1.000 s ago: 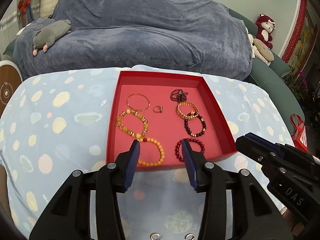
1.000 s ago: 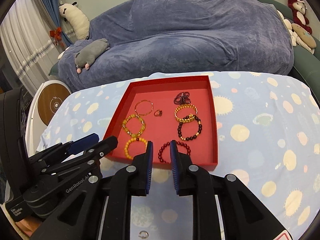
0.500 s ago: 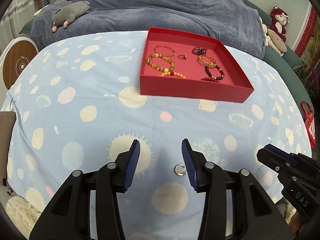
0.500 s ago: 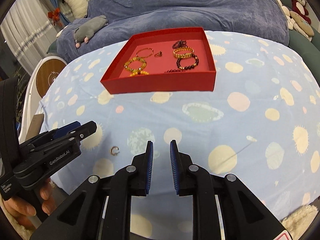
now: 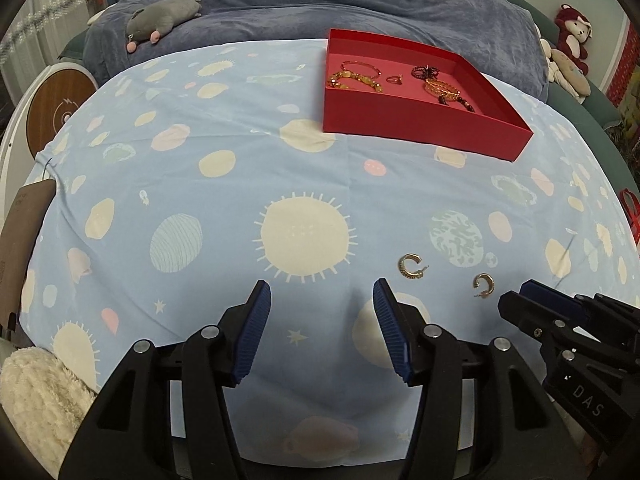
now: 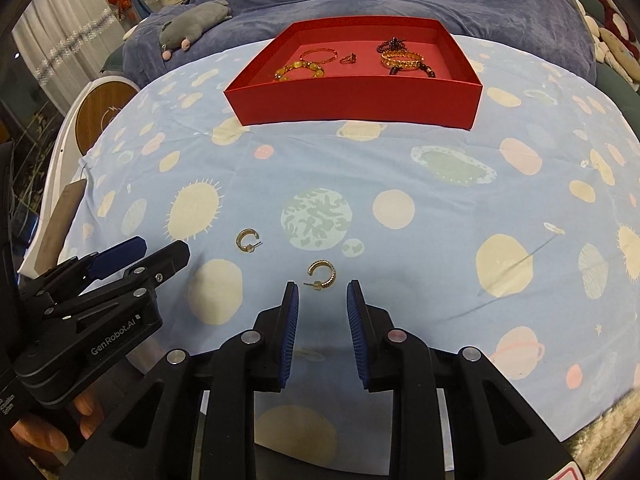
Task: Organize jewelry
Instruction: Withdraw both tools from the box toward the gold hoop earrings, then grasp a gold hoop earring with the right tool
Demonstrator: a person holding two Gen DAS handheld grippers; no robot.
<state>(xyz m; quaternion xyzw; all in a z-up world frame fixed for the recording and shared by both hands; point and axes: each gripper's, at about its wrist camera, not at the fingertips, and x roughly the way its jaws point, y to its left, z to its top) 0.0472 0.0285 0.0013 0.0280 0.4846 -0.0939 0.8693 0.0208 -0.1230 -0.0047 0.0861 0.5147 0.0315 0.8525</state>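
Left wrist view. Left gripper (image 5: pixel 322 312) low in frame, blue pads spread wide apart, nothing between them, above a blue tablecloth (image 5: pixel 224 200) printed with suns and planets. Two gold hoop earrings on the cloth, ahead and to the right of the gripper, outside the box. Nearer earring (image 5: pixel 411 266) just beyond the right pad's tip: a C shape, gap facing right, thin post sticking out to the right. Second earring (image 5: pixel 484 284) farther right, close to the tip of the right gripper (image 5: pixel 532 306) entering from the frame's right edge; gap facing lower left, post pointing left. Cannot tell from here how the right gripper's jaws stand. Red box (image 5: pixel 416 120) far across the cloth, well apart from both earrings, long side running left to right, holding beaded bracelets (image 5: pixel 354 80) and a small ring (image 5: pixel 394 79).

Right wrist view. Right gripper (image 6: pixel 322 304) with pads apart, empty. Second earring (image 6: pixel 322 274) lying flat just ahead of the pad tips, roughly centred between them, not touching; arc bulging up and right, post pointing left. Nearer earring (image 6: pixel 247 240) up and to the left, gap to the right, post pointing right, near the left gripper (image 6: pixel 156 254) coming in from the left edge. Red box (image 6: pixel 360 108) at the far side, open top, bracelets (image 6: pixel 300 69) inside.
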